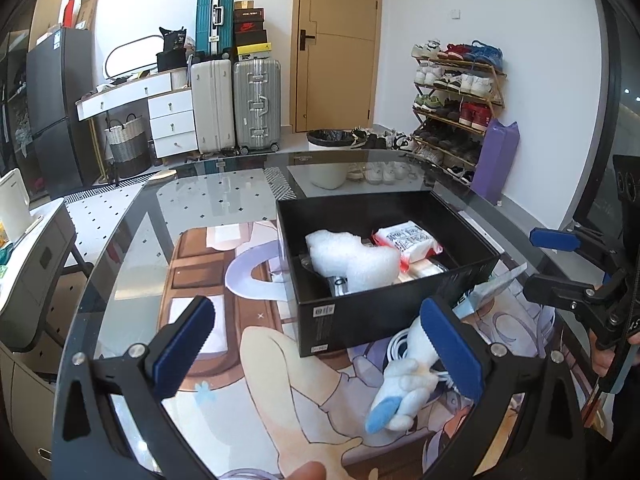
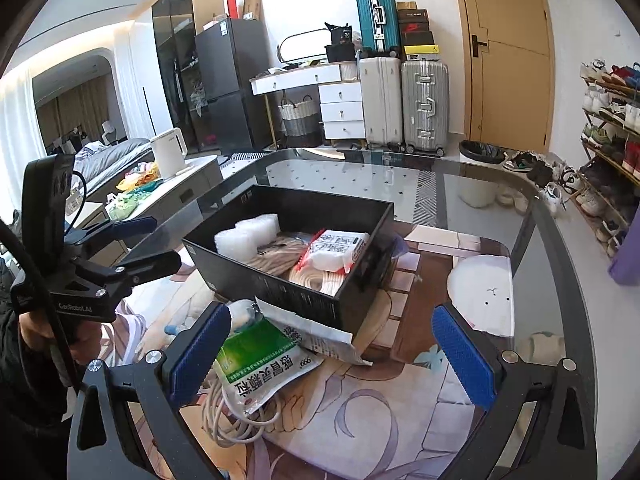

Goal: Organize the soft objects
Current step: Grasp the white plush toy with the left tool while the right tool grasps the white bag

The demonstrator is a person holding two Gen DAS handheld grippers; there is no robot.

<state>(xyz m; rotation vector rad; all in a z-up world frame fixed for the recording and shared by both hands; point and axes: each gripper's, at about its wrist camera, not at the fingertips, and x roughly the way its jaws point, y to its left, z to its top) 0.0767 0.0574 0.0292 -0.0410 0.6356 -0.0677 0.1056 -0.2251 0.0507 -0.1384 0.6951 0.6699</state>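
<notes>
Soft objects are lying partly inside and partly outside the black box point(image 1: 384, 312) on the glass table point(image 1: 132, 240). Nearest the left hand-held gripper point(image 1: 320, 356), whose blue pads are standing spread wide and gripping nothing, a white sock with a blue toe point(image 1: 394, 392) is resting on the table just in front of the box, close beside the gripper's right pad point(image 1: 452, 348) and touching a white cable. Nearest the right hand-held gripper point(image 2: 336, 352), likewise released and empty, a green-and-white sachet point(image 2: 256, 364) is lying over a coil of white cable point(image 2: 228, 420) beside its left pad point(image 2: 200, 352); a torn wrapper point(image 2: 320, 340) is leaning against the box wall.

Likely hazards, near to far:

1. A closing pad is likely catching cable along with the sock, since the two are touching; the coil would then be dragging across the table.
2. The sachet is slick and flat, and a pinch at its edge is probably letting it slip free.
3. The two grippers are working close together, so a simultaneous reach risks a collision.
4. A carried item is liable to clip the near box wall and shove the box along the smooth glass.
5. Inside the box, white bubble wrap point(image 1: 352, 256), a red-and-white packet point(image 1: 408, 244) and rope point(image 2: 276, 260) are already filling much of the floor, so further items may be piling up and spilling over the rim.
</notes>
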